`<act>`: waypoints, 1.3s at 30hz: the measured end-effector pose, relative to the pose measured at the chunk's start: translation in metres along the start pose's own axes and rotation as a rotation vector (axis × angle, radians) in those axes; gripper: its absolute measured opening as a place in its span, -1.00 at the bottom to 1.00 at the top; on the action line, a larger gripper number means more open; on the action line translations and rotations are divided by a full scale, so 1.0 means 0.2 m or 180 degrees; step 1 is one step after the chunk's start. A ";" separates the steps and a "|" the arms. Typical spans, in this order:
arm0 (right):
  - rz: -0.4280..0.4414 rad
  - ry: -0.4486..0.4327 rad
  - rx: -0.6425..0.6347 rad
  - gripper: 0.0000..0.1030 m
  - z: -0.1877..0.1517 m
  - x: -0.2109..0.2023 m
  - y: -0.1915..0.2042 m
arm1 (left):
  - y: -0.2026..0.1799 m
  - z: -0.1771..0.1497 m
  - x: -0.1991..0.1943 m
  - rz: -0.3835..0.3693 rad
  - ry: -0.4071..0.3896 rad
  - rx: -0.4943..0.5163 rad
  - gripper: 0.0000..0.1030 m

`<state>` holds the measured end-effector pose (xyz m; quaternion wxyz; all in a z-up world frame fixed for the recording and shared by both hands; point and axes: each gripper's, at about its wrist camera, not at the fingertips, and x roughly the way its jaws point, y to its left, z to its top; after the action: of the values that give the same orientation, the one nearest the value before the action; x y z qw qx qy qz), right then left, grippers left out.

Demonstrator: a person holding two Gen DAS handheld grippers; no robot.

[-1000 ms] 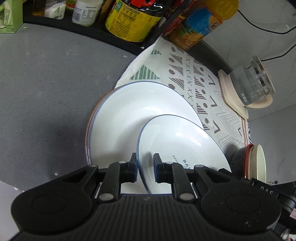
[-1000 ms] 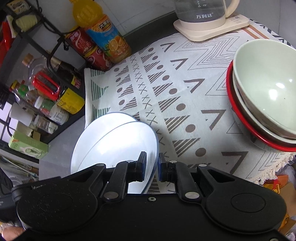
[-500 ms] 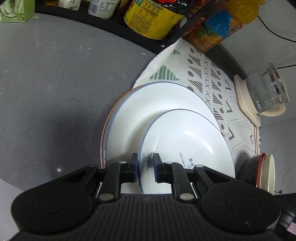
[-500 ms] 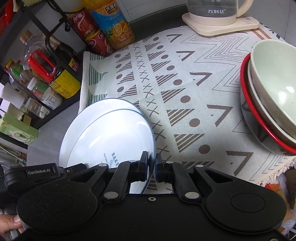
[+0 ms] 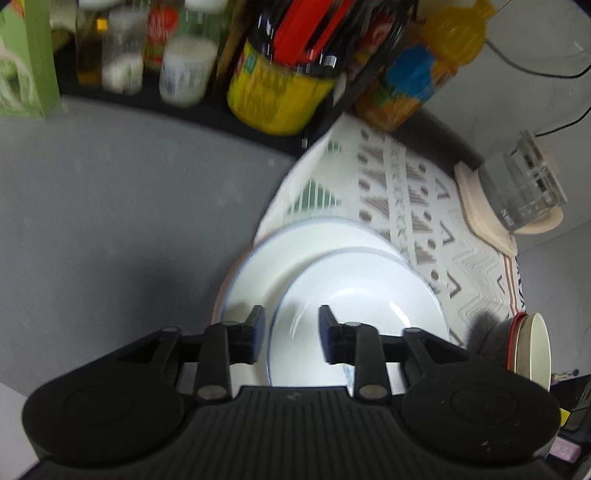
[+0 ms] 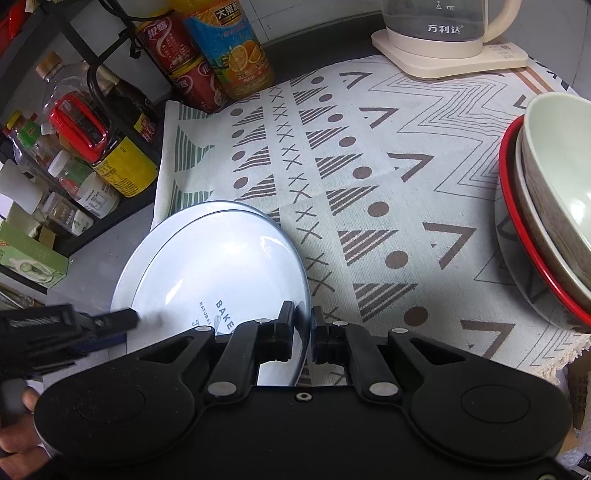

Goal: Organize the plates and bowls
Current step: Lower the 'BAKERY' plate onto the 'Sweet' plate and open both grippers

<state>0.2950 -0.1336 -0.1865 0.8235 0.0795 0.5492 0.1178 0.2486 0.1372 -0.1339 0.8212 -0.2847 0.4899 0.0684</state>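
A small white plate (image 5: 354,295) with a blue rim lies on a larger white plate (image 5: 258,269), at the left edge of a patterned cloth (image 6: 369,166). My left gripper (image 5: 291,325) straddles the small plate's left rim. Its jaws are opening and the pads stand off the rim. My right gripper (image 6: 303,321) is shut on the right rim of the small plate (image 6: 221,266). A finger (image 6: 122,319) of the left gripper shows at the plate's far side. Stacked bowls (image 6: 546,206), one red-rimmed, stand at the cloth's right edge.
A glass kettle (image 6: 443,33) on a cream base stands at the back of the cloth. Bottles and cans (image 6: 221,59) and a black rack of jars (image 6: 92,147) line the back left. Grey counter (image 5: 110,221) lies left of the plates. A hand (image 6: 18,443) shows bottom left.
The left jaws have parted from the small plate's rim, and that gripper has lifted and drawn back. The right gripper stays clamped on the opposite rim.
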 end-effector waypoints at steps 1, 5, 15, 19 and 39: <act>-0.0006 -0.0005 0.0002 -0.83 0.00 0.00 0.00 | -0.01 0.01 -0.03 0.0051 -0.0065 0.0039 -0.05; -0.0041 -0.0019 -0.0042 -0.79 -0.01 0.01 0.02 | -0.01 0.02 -0.05 0.0114 -0.0220 0.0123 0.13; -0.0076 0.0029 -0.0066 -0.71 -0.02 0.06 0.03 | 0.04 -0.02 0.08 0.0168 0.0081 0.0165 0.13; -0.0065 0.0068 -0.0077 -0.68 -0.02 0.07 0.03 | 0.05 -0.06 0.13 0.0247 0.0100 0.0152 0.09; -0.0035 0.0107 -0.0163 -0.27 -0.02 0.02 0.06 | 0.08 -0.05 0.05 0.0223 0.0034 0.0188 -0.26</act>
<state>0.2912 -0.1209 -0.1896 0.8165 0.0534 0.5602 0.1286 0.2399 0.1447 -0.1518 0.8237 -0.2434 0.5057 0.0811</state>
